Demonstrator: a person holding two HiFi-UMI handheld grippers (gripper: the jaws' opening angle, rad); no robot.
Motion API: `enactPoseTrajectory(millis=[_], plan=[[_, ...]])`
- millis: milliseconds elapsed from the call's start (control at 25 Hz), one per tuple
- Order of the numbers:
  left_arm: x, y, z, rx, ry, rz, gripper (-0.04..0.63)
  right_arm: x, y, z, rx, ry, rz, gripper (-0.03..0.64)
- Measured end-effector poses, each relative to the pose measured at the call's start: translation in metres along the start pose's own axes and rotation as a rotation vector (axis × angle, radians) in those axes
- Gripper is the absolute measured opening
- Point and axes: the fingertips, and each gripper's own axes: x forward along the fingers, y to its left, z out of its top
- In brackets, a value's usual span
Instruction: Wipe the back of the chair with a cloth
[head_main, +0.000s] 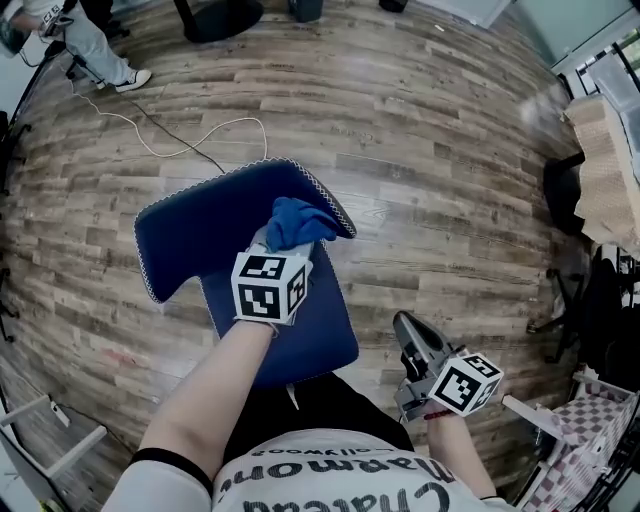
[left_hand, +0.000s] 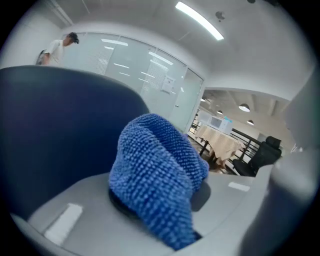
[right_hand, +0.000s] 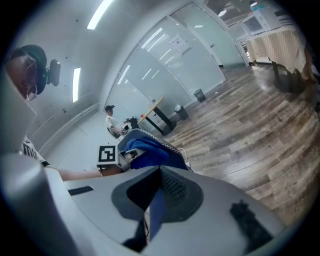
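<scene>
Wood-plank floor (head_main: 420, 150) across the whole head view, from edge to edge. At centre left, a dark blue chair (head_main: 190, 225), seen from above, white stitching along the rim of its back, seat lower and toward the bottom of the frame. In the upper left corner, legs and shoes of a person (head_main: 95, 45) standing well apart from the chair. At the centre, left gripper (head_main: 282, 245) reaching over the top edge of the chair's back, marker cube just below it, bare forearm running down to the lower left. Clamped between its jaws, a bunched blue cloth (head_main: 295, 222), pressed against the upper right part of the chair's back; in the left gripper view, filling the middle of the frame, with the dark blue back right behind it on the left. At lower right, right gripper (head_main: 412, 335) held over the floor just beside the seat, touching nothing; jaws drawn narrow with only a thin slit between the pads, nothing held. In the upper left, a thin white cable (head_main: 190, 135) looping across the planks toward the chair.
</scene>
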Motion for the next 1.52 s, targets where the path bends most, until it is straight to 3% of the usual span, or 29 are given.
enactPoseTrajectory(millis=[120, 200, 320, 400, 600, 840, 1040, 1240, 1520], plan=[[-0.054, 0.056, -0.021, -0.101, -0.068, 0.160, 0.074, 0.014, 0.006, -0.005, 0.003, 0.019, 0.025, 0.014], [-0.105, 0.106, -0.042, -0.173, -0.089, 0.339, 0.072, 0.026, 0.012, -0.009, 0.005, 0.037, 0.051, 0.014], [-0.177, 0.176, -0.076, -0.281, -0.069, 0.639, 0.072, 0.042, 0.024, -0.017, 0.001, 0.072, 0.092, 0.014], [-0.198, 0.202, -0.089, -0.318, -0.032, 0.722, 0.074, 0.053, 0.033, -0.023, -0.003, 0.094, 0.118, 0.014], [-0.184, 0.216, -0.086, -0.291, 0.045, 0.700, 0.074, 0.063, 0.045, -0.024, -0.020, 0.111, 0.134, 0.015], [-0.175, 0.220, -0.082, -0.347, -0.001, 0.721, 0.074, 0.050, 0.033, -0.013, -0.022, 0.083, 0.096, 0.014], [-0.158, 0.215, -0.081, -0.391, 0.014, 0.690, 0.074, 0.038, 0.020, -0.017, -0.005, 0.079, 0.067, 0.014], [-0.127, 0.196, -0.074, -0.321, 0.076, 0.602, 0.074, 0.030, 0.012, -0.020, 0.007, 0.073, 0.050, 0.014], [-0.096, 0.171, -0.069, -0.256, 0.152, 0.548, 0.074, 0.021, -0.001, -0.022, 0.028, 0.056, 0.028, 0.014]])
